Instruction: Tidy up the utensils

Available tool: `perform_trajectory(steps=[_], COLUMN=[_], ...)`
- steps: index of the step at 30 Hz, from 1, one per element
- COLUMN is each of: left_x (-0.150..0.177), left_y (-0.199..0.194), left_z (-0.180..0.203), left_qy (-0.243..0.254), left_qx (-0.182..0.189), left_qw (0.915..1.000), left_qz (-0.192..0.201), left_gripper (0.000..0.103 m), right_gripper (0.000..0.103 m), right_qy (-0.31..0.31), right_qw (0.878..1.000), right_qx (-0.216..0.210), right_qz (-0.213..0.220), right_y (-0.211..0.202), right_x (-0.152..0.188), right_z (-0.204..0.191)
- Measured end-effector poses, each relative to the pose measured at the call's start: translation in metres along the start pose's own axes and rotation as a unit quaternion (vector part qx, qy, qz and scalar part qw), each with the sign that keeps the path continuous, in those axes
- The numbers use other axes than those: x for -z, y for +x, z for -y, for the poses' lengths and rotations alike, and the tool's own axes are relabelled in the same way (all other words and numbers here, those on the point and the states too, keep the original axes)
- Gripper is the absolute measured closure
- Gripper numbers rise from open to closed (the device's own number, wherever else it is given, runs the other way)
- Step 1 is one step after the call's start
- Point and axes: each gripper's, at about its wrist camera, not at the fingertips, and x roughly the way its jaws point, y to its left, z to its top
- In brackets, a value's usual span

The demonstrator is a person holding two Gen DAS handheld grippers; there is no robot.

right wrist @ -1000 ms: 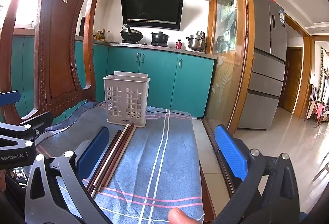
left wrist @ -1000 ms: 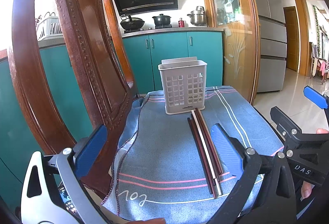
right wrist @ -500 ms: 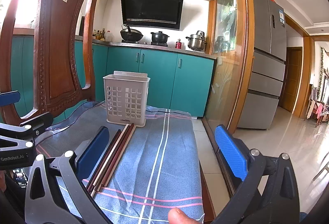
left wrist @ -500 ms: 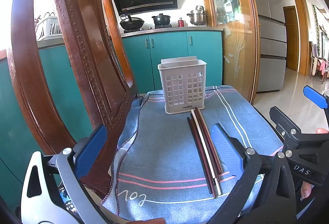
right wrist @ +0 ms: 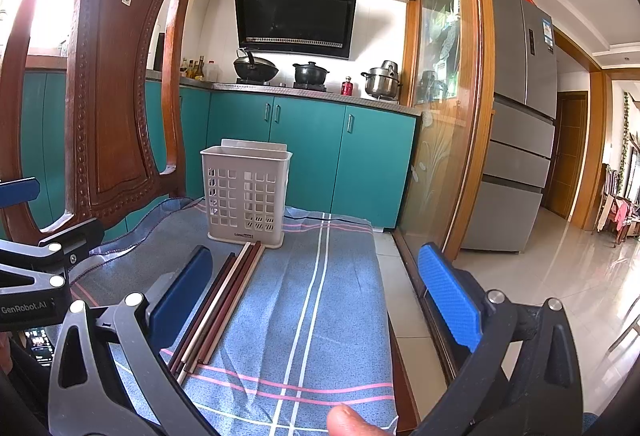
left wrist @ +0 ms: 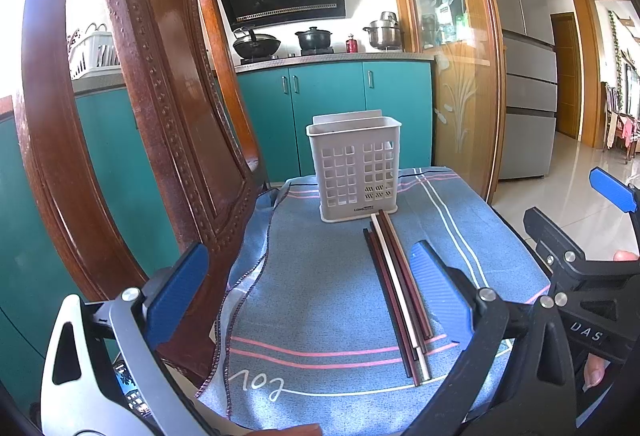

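Chopsticks (left wrist: 396, 292) lie bundled side by side on the blue striped cloth (left wrist: 320, 300) that covers the table, their far ends touching or almost touching the base of the white slotted utensil holder (left wrist: 354, 168), which stands upright at the far end of the cloth. None appear to be in the holder yet, so the job looks to be at its start. Both pairs of tongs are spread wide and carry nothing: the left tongs (left wrist: 304, 292) hover above the near part of the cloth with the right pad just beside the bundle, and the right tongs (right wrist: 316, 296) hover to the right of the sticks.

A good first pick-up probably means taking one stick, or a matched pair, near its middle, with the pads closing across its width so it does not pivot. Because the sticks lie packed together, the outermost one is the easiest to separate. Once lifted, it should be tipped upright and lowered through the holder's open top without knocking the light basket over. The carved wooden chair back (left wrist: 160, 108) stands close on the left, so a swing that way risks a bump.
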Motion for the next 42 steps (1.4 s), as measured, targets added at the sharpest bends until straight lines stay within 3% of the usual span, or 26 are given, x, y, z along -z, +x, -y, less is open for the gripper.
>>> perform_trajectory(steps=[30,32,33,35,37,39,42], left_x=[0.003,0.006,0.007,0.013,0.019,0.025,0.030], left_y=[0.001,0.008,0.013,0.025,0.034,0.041,0.050], left_z=[0.002,0.004,0.005,0.006,0.005,0.005,0.007], left_qy=[-0.001,0.002,0.003,0.000,-0.008,-0.017,-0.025], left_qx=[0.001,-0.008,-0.008,0.010,0.025,0.040,0.060], left_qw=[1.0000,0.9995,0.9990,0.9960,0.9923,0.9881,0.9823], left_qz=[-0.009,-0.031,-0.044,-0.089,-0.121,-0.147,-0.176], left_gripper=[0.003,0.003,0.003,0.003,0.003,0.003,0.003], right_gripper=[0.003,0.003,0.003,0.003,0.003,0.004,0.029], right_qy=[-0.001,-0.005,-0.017,-0.035,-0.029,-0.005,0.026], right_qw=[1.000,1.000,0.998,0.994,0.990,0.986,0.975], right_qx=[0.006,0.015,0.040,0.081,0.096,0.087,0.010], right_qz=[-0.012,-0.023,-0.036,-0.063,-0.096,-0.141,-0.221], right_y=[0.007,0.013,0.021,0.036,0.054,0.077,0.123], right_x=[0.001,0.002,0.003,0.005,0.005,0.002,-0.009], right_z=[0.001,0.001,0.000,0.001,0.009,0.019,0.022])
